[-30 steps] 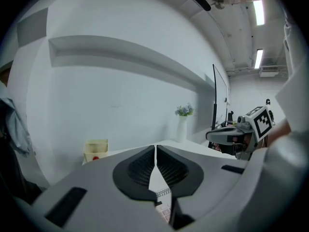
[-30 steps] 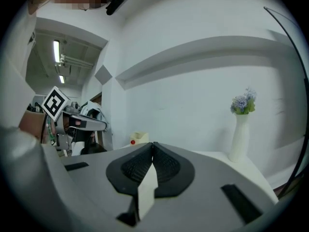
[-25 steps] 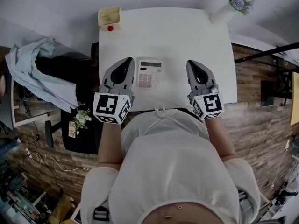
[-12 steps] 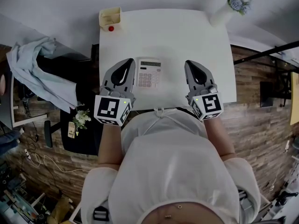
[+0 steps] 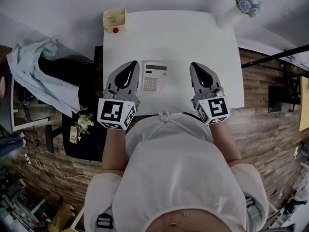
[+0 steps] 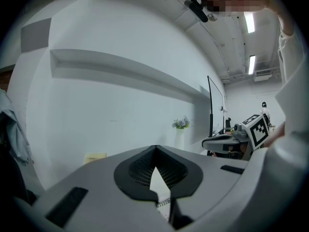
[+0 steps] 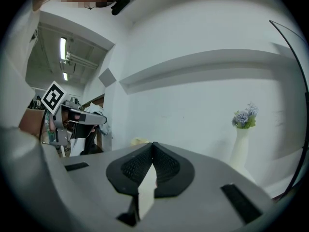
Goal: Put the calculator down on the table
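Note:
A white calculator [image 5: 155,76] with pink keys lies flat on the white table [image 5: 183,37], near the front edge. My left gripper [image 5: 130,65] hovers just left of it, shut and empty. My right gripper [image 5: 197,65] is to its right with a strip of bare table between, also shut and empty. In the left gripper view the jaws [image 6: 155,148] meet at their tips and a sliver of the calculator [image 6: 163,203] shows below them. In the right gripper view the jaws [image 7: 153,144] touch at the tips with nothing held.
A yellow box [image 5: 114,18] with a red knob stands at the table's far left corner. A white vase of flowers [image 5: 235,9] stands at the far right corner. A chair draped with cloth [image 5: 43,76] is left of the table. A white wall lies beyond.
The right gripper has crept slightly left toward the calculator. The calculator and the left gripper have stayed put.

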`<state>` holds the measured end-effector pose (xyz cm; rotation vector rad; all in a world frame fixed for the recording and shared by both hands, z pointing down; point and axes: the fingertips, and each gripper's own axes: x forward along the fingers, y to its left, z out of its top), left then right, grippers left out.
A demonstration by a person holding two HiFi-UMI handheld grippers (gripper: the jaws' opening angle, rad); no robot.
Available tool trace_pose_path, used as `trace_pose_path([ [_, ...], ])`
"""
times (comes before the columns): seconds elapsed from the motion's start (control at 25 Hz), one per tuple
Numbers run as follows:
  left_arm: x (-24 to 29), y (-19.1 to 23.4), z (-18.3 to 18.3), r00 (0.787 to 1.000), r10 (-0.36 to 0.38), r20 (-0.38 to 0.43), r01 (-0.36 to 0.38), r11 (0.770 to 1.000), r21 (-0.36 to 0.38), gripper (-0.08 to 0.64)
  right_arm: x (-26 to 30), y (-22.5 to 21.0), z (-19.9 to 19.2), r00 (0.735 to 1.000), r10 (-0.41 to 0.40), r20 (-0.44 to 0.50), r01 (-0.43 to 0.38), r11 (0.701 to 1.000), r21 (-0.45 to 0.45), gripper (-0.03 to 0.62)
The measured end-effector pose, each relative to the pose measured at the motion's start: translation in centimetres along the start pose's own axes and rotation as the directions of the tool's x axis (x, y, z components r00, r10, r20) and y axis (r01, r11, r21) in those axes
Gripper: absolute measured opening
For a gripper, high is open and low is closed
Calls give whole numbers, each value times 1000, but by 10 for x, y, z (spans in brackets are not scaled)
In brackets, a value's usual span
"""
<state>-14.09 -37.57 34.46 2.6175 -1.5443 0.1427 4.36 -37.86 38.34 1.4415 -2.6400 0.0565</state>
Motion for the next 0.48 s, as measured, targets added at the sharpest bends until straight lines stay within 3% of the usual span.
trace_pose_path([
  [0.48,9,7,0,1000,9,-7,-9,1000,-1,18,12,-10,0,1000,-3,-4,3,1000,5,2],
])
